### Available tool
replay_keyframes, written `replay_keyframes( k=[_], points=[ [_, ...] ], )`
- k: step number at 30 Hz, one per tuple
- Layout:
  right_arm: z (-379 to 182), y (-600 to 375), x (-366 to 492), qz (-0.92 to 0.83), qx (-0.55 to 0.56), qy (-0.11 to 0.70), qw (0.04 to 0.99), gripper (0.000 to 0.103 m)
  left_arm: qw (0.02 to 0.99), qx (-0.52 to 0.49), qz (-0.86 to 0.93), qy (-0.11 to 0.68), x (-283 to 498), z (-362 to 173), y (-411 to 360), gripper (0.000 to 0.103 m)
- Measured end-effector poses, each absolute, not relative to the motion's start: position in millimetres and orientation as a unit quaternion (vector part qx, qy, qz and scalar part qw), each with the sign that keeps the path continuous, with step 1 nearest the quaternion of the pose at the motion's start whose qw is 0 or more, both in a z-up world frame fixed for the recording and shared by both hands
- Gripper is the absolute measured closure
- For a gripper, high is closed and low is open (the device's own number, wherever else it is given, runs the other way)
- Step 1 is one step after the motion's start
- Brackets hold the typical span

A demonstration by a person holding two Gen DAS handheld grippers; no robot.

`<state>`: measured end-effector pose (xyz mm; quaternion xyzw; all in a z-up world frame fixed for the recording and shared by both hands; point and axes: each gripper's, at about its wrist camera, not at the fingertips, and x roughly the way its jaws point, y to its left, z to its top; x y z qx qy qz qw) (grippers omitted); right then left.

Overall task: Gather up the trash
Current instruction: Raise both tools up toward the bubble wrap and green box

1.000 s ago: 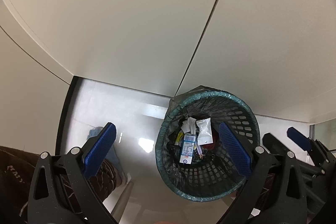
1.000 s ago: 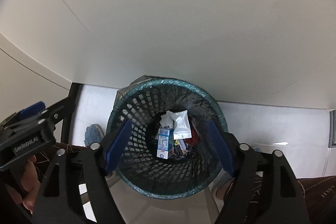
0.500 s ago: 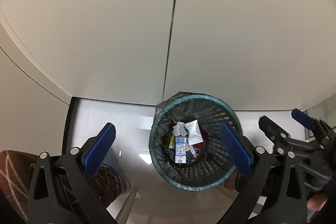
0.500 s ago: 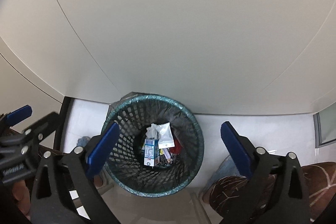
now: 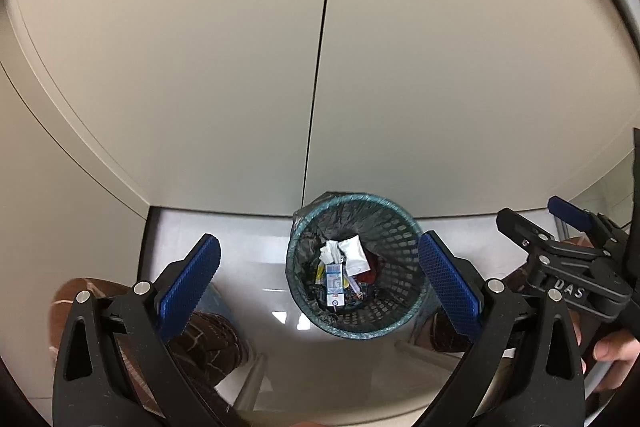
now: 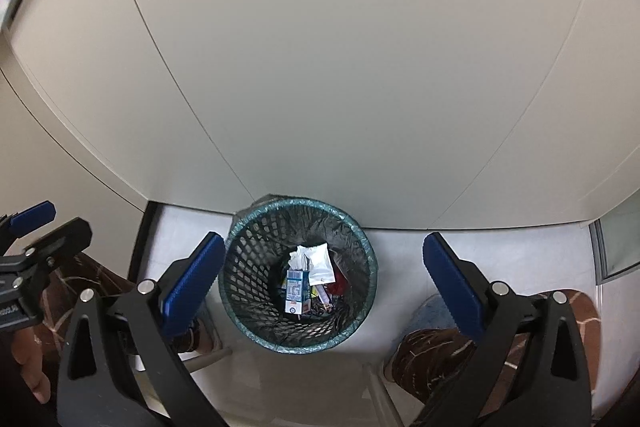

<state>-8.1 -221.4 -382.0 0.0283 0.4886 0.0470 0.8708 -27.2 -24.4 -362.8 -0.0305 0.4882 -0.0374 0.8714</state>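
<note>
While both tongs (image 5: 318, 277) (image 6: 322, 277) gape empty, carton (image 6: 297, 291) stands upright in bin (image 6: 256, 251)

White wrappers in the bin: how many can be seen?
2: a crumpled white wrapper and a flat white packet beside it, both in the mesh bin. More may be hidden underneath.

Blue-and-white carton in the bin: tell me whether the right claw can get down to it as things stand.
Probably yes. The right claw hangs open above the mesh bin, and the carton stands uncovered on top of the other trash. Nothing blocks the bin's mouth, though the carton sits deep inside, so the descent is long.
</note>
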Motion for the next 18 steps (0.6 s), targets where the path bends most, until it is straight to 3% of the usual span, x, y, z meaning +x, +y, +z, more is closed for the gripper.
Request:
replay_keyframes(
  k=[18],
  points=[
    [-207,-228,-27,0.083,0.009,0.364,0.928,0.008,0.927,-0.017,-0.050,0.371,-48,-195,-34,0.006]
  ],
)
